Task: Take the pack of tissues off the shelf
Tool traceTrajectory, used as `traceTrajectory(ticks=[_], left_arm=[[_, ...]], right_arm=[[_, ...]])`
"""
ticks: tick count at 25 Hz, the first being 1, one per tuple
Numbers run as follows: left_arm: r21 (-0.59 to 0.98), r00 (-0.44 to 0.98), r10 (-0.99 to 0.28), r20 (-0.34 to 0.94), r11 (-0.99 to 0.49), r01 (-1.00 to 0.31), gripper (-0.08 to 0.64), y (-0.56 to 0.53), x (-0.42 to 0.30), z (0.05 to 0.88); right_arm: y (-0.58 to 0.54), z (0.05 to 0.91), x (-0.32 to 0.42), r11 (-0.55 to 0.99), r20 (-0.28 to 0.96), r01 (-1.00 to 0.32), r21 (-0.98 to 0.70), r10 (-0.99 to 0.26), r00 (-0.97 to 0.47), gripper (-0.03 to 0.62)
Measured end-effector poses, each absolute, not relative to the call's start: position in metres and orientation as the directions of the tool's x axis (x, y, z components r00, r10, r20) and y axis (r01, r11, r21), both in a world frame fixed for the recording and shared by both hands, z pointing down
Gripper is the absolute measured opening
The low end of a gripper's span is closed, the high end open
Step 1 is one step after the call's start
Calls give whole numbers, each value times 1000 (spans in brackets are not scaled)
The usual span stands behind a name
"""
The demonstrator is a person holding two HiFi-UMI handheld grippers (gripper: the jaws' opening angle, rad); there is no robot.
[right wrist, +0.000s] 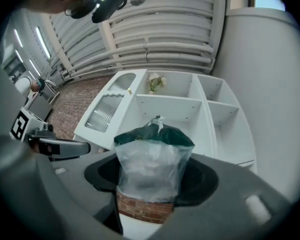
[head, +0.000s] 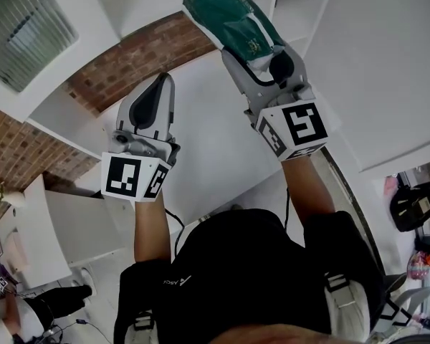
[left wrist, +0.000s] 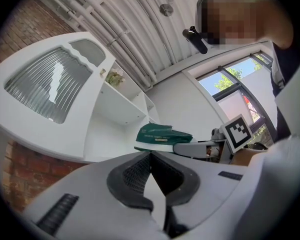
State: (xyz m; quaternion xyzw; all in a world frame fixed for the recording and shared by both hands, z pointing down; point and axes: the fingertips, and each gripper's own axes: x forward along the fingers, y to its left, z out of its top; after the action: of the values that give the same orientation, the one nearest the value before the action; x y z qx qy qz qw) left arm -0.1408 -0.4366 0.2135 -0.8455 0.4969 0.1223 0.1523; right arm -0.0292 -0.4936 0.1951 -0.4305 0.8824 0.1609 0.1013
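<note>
Tissues in a soft pack, dark green print over clear plastic film [head: 233,20], sit clamped in the right gripper [head: 261,59], out in front of the white shelf unit [right wrist: 197,91] and clear of all its compartments. So the pack looks to be already off the shelf.

I judge the pack light and squashy: the film bulges and creases where the jaws press it, and the paper inside should give without harm. The film is probably slick, so a hold across the thick middle of the bundle seems safer than a pinch on the loose gathered end, which could slide or tear. The jaws stand about half apart, with the pack filling the gap between the pads.

Both forearms are raised toward the shelf unit, with the grippers tilted a little above level. The right one reaches nearer to the shelf unit than the left. The left gripper [head: 161,81] hangs beside it, further back from the shelf unit, its jaws brought together at the tips with nothing between them.
</note>
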Motion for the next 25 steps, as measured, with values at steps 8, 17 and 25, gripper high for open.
traceTrajectory(ticks=[8, 17, 25], left_arm=[[-128, 464, -812, -355, -450, -884, -2, -432, -140, 219], [-130, 474, -810, -346, -458, -879, -2, -430, -130, 222], [-126, 471, -811, -347, -458, -880, -2, -430, -130, 221]], right_arm=[[-478, 219, -16, 577, -325, -796, 179, -729, -602, 284], [-475, 226, -14, 590, -318, -787, 178, -723, -613, 281], [-475, 224, -13, 596, -320, -785, 170, -720, -616, 281]])
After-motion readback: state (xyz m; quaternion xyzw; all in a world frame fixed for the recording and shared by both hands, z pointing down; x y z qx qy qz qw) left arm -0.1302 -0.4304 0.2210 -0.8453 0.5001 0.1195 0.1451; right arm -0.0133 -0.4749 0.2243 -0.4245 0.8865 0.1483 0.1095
